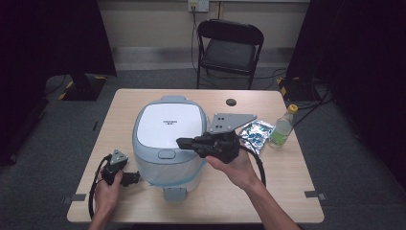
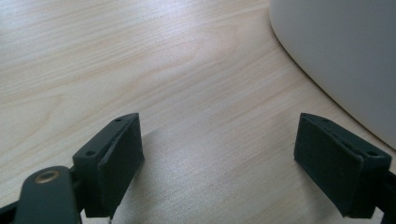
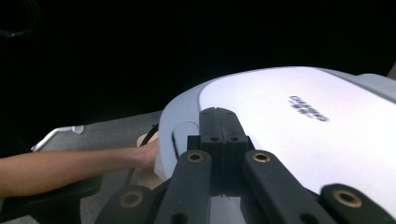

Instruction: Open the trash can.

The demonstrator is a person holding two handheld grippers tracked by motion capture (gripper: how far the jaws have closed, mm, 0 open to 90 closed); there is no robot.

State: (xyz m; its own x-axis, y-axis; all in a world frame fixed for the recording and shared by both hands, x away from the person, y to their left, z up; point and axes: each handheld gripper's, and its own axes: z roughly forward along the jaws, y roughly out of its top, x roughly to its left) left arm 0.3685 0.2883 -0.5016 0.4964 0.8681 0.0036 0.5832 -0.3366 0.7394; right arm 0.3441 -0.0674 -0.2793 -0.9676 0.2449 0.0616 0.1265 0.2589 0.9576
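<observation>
The right gripper (image 1: 181, 142), jaws clenched on nothing, hovers over the rice cooker's (image 1: 167, 125) latch button (image 1: 166, 154) at the lid's 6 o'clock edge. The left gripper (image 2: 219, 163) rests released at the cooker's 8 o'clock.

rice cooker (image 1: 167, 139) mid-table, foil packet (image 1: 254, 133) and bottle (image 1: 281, 128) to its right

Open left gripper (image 2: 219, 163) beside white cooker (image 2: 345, 56)

White rice cooker (image 1: 168, 139) sits lid-closed at the table's middle.
</observation>
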